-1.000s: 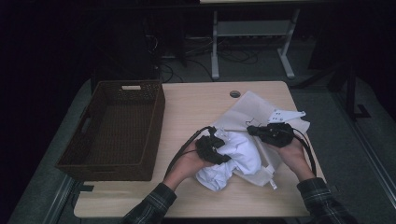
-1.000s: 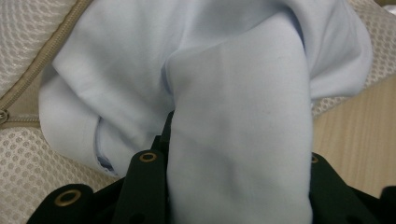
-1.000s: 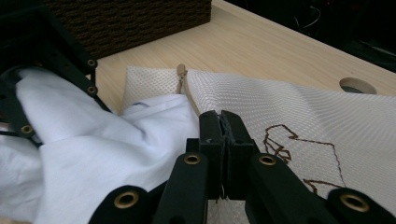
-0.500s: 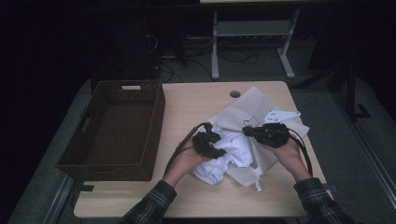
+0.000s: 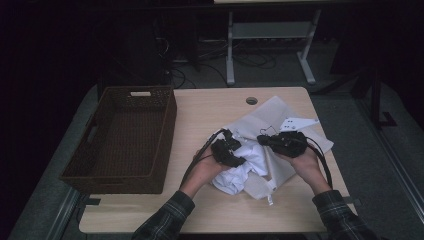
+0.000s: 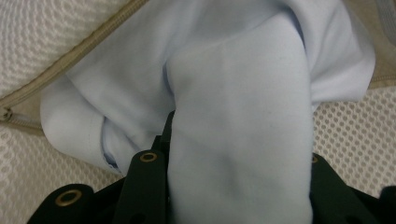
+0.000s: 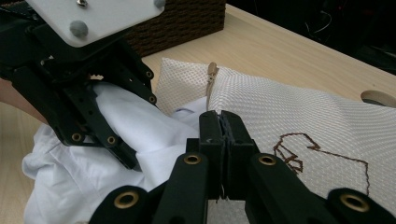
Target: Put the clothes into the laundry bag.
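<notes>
A white mesh bag (image 5: 272, 112) with a beige zipper lies on the right half of the table. A pale blue-white garment (image 5: 240, 175) bulges out of its open mouth. My left gripper (image 5: 239, 159) is shut on a thick fold of the garment (image 6: 243, 116), and the cloth hides the inner faces of its jaws. In the left gripper view the mesh bag (image 6: 42, 32) surrounds the fold. My right gripper (image 7: 223, 126) is shut on the thin edge of the mesh bag (image 7: 289, 112) by the zipper end. The left gripper (image 7: 116, 140) sits just beside it on the garment (image 7: 140, 126).
A dark woven basket (image 5: 125, 140) stands on the left half of the light wooden table (image 5: 210, 110). A round cable hole (image 5: 251, 100) lies near the table's far edge. Beyond the table are a dark floor and a metal stand.
Both hands have stayed almost in place. The bag's raised cloth has settled flatter on the table, and the garment bundle sits a little lower by the left hand.
</notes>
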The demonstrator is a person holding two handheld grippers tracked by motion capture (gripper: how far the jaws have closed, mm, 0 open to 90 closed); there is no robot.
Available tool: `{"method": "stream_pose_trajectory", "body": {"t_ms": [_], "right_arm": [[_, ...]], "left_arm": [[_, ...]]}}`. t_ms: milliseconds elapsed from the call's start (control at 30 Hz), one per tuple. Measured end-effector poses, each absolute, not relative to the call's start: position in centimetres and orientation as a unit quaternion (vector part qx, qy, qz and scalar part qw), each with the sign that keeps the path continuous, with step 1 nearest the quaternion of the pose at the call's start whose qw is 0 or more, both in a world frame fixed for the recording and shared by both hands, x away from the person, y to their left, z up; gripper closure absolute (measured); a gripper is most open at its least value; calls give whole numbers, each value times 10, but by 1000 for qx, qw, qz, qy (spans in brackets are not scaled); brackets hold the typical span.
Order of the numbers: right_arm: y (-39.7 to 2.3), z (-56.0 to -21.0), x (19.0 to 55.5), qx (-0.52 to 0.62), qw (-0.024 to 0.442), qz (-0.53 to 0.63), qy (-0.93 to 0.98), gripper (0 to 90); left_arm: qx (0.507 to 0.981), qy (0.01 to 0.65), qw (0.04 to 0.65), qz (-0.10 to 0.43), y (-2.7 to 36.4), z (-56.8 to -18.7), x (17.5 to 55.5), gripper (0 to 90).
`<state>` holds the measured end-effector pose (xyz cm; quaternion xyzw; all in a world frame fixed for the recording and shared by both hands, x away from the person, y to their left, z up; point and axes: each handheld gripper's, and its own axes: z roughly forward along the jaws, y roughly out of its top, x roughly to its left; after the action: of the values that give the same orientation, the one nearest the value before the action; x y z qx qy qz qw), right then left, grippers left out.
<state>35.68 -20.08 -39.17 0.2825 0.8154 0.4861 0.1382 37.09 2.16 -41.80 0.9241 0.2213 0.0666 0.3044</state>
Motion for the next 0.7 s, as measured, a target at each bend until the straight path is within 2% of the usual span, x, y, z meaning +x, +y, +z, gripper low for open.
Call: {"method": "stream_pose_trajectory", "body": {"t_ms": [700], "right_arm": [[-208, -396, 359, 293, 141, 481, 814, 876]], "left_arm": [[911, 262, 313, 56, -12, -434, 391, 613]]}}
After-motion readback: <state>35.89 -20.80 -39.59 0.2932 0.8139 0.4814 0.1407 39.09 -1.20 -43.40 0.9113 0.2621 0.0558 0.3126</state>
